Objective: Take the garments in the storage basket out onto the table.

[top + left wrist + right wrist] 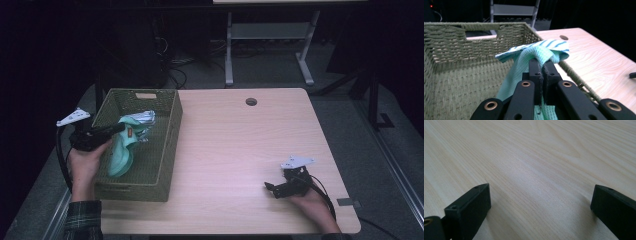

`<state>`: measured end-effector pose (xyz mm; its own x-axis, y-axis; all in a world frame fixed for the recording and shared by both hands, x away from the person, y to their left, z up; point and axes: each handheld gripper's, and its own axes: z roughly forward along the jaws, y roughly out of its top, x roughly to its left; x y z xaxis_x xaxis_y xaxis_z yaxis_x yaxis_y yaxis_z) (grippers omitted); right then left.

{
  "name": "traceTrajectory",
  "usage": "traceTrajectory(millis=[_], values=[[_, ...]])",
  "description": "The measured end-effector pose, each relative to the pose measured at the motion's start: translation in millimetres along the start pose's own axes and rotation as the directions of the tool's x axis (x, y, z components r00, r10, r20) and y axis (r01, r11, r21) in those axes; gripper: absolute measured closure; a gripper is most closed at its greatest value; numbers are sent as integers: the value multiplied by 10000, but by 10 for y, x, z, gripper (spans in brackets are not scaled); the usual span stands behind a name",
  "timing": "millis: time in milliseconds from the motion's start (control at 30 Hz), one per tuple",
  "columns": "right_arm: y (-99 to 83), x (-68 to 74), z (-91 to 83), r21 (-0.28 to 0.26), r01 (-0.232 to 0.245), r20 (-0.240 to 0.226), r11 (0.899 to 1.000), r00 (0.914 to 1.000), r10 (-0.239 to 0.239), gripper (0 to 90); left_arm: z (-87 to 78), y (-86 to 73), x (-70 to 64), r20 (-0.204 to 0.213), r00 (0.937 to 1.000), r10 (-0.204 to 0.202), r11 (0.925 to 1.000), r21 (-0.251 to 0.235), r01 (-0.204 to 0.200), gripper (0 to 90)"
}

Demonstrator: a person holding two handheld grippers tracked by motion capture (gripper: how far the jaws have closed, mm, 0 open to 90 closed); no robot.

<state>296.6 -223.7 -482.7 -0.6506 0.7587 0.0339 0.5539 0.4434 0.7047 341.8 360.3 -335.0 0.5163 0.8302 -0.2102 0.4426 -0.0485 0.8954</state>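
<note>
A soft mint-green cloth with a waffle-like knit [529,56] is seen pinched between the matt black plastic jaws of the left gripper [541,65], and a smoother blue-and-white striped fabric [549,45] is draped just above their tips. Around that gripper a rough olive-green woven rope basket [454,50] is shown, coarse and matt. Beneath the right gripper [539,202], whose blocky matt jaws stand wide apart, a pale wood-grain table top [536,157] with a smooth, faintly sheened finish is seen.
</note>
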Motion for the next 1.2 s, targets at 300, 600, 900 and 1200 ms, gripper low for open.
traceTrajectory(millis=[300, 600, 900, 1200], values=[[-1, 4, -1, 7, -44, 11, 10000, 10000, 44, 24, -65, 91, -88, 400, 9991, -103, 9975, -698, 131, 873], [-1, 5, 0, 0, -53, 11, 10000, 10000, 53, 24, -115, 217, -215, 998, 9950, -87, 9941, -1064, 193, 875], [-2, 7, -1, 7, -73, 31, 10000, 10000, 73, 24, -140, 347, -359, 1225, 9923, 174, 9935, -1135, -34, 875], [0, 11, -1, 17, -115, 56, 9999, 9999, 115, 24, -90, 443, -503, 1534, 9873, 407, 9933, -1131, -234, 875]])
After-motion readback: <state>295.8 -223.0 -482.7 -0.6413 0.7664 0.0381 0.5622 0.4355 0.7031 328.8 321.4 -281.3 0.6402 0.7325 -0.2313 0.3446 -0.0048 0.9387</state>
